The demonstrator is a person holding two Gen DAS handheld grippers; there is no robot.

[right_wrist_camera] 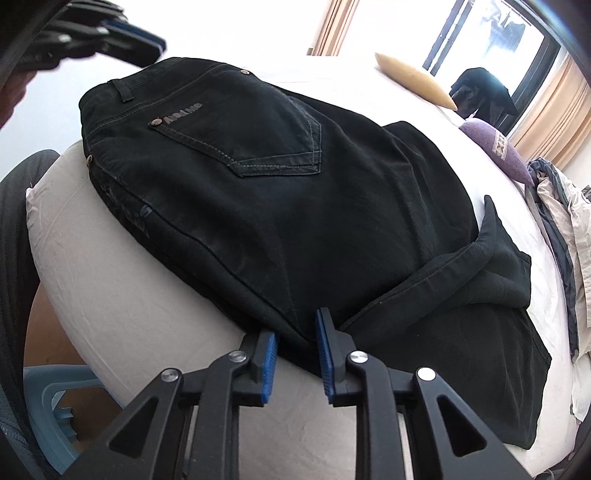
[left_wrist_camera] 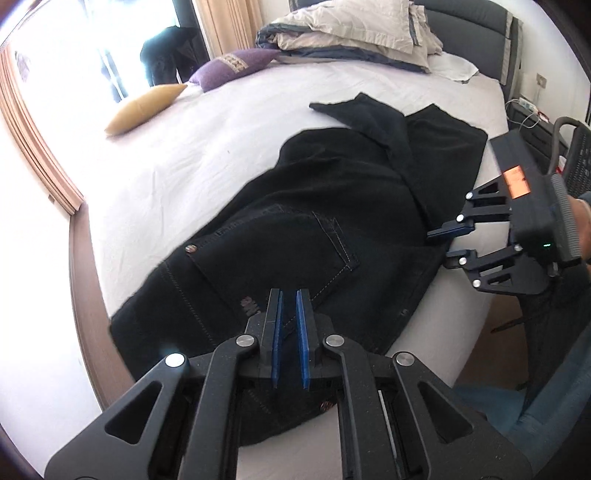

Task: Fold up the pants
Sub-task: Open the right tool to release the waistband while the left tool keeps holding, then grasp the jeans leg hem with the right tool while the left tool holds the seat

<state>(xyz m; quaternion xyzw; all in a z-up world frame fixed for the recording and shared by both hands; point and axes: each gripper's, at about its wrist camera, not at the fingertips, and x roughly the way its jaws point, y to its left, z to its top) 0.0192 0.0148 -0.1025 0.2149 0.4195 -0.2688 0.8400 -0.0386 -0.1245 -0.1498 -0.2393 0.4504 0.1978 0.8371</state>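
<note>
Black jeans [left_wrist_camera: 332,206] lie folded on the white bed [left_wrist_camera: 221,122], a back pocket [right_wrist_camera: 273,147] facing up and the leg ends doubled over at the far side. My left gripper [left_wrist_camera: 289,293] hovers over the waist end, its blue pads nearly together with nothing between them. It shows blurred at the top left of the right wrist view, left gripper [right_wrist_camera: 155,44]. My right gripper [right_wrist_camera: 295,325] is at the near edge of the jeans, jaws apart; the fabric edge lies between the pads, unpressed. The left wrist view has it at the bed's right side, right gripper [left_wrist_camera: 439,244].
A yellow cushion [left_wrist_camera: 144,107], a purple cushion [left_wrist_camera: 232,68] and a heap of bedding [left_wrist_camera: 351,33] lie at the far end of the bed. A wooden bed frame [left_wrist_camera: 83,295] runs along the left. A light-blue plastic stool [right_wrist_camera: 55,406] stands below the bed corner.
</note>
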